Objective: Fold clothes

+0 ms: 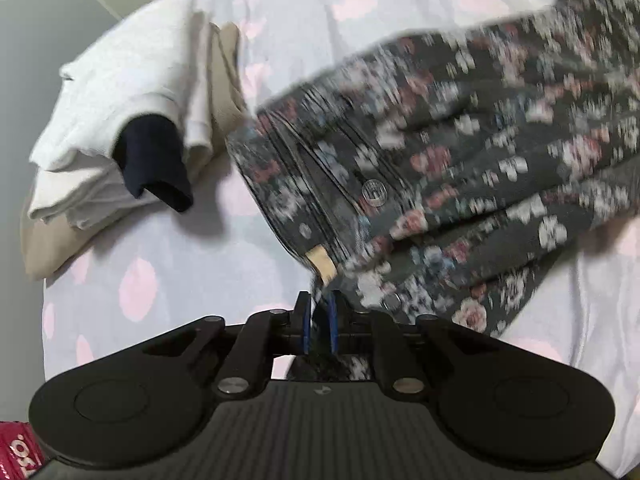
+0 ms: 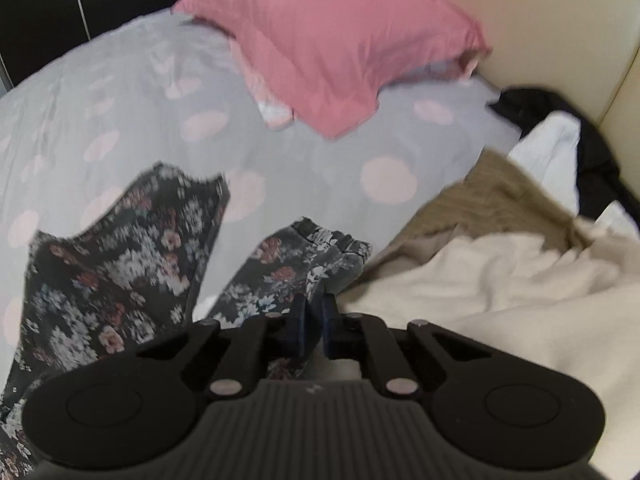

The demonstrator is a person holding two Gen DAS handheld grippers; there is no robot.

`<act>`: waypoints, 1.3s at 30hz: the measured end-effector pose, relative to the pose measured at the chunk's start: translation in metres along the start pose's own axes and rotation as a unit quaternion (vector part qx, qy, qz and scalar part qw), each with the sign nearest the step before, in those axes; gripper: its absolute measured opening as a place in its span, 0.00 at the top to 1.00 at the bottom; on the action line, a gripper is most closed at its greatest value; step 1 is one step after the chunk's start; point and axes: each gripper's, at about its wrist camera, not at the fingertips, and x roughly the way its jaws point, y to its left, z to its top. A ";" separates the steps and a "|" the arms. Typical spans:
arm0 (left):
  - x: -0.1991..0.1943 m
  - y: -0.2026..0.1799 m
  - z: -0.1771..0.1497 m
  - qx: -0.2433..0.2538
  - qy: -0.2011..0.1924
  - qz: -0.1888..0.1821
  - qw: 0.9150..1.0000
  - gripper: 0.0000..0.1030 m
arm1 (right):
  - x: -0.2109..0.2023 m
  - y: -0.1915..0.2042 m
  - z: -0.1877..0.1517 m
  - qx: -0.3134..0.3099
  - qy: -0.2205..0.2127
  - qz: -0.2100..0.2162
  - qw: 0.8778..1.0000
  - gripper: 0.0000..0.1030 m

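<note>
1. Left gripper (image 1: 319,312) tilts steeply down at the bed; blue pads nearly together, clamped on the waistband corner of the floral trousers (image 1: 460,152), right under the tan label (image 1: 322,266).
2. Right gripper (image 2: 314,312) also angled steeply down; jaws pinched on a leg hem of the floral trousers (image 2: 320,256), fabric seen between the pads.
3. The trousers hang off the bed between the two grips. In the left view, the waistband with metal button (image 1: 373,191) faces the camera and the legs trail to the upper right, blurred.
4. In the right view, one leg rises from the jaws. The other hangs at the left, hem (image 2: 184,178) flared and free.
5. Bed sheet (image 2: 280,168), grey with pink dots, bare and flat ahead of the right gripper up to the pink pillow (image 2: 332,48).
6. Right of the right gripper: cream blanket (image 2: 500,280) just beside the jaws, brown furry fabric (image 2: 492,196) behind it, then white and black clothes by the cream headboard (image 2: 540,20). That side is crowded.
7. Left view: folded pile (image 1: 132,120) of white, beige and navy pieces at the left, near the waistband but apart, a strip of sheet (image 1: 220,240) between them.
8. Bed edge curves along the left of the left view; the pile sits near it.
</note>
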 end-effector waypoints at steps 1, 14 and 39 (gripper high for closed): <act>-0.005 0.004 0.001 -0.008 -0.012 0.008 1.000 1.00 | -0.008 0.000 0.003 -0.005 -0.009 -0.005 1.000 0.92; -0.070 0.017 -0.028 0.015 -0.119 -0.099 0.988 0.80 | -0.132 -0.032 0.013 -0.031 -0.091 -0.036 0.995 0.92; -0.040 -0.082 -0.120 0.220 -0.051 -0.065 0.972 0.85 | -0.181 -0.110 -0.032 0.000 -0.097 -0.045 0.994 0.92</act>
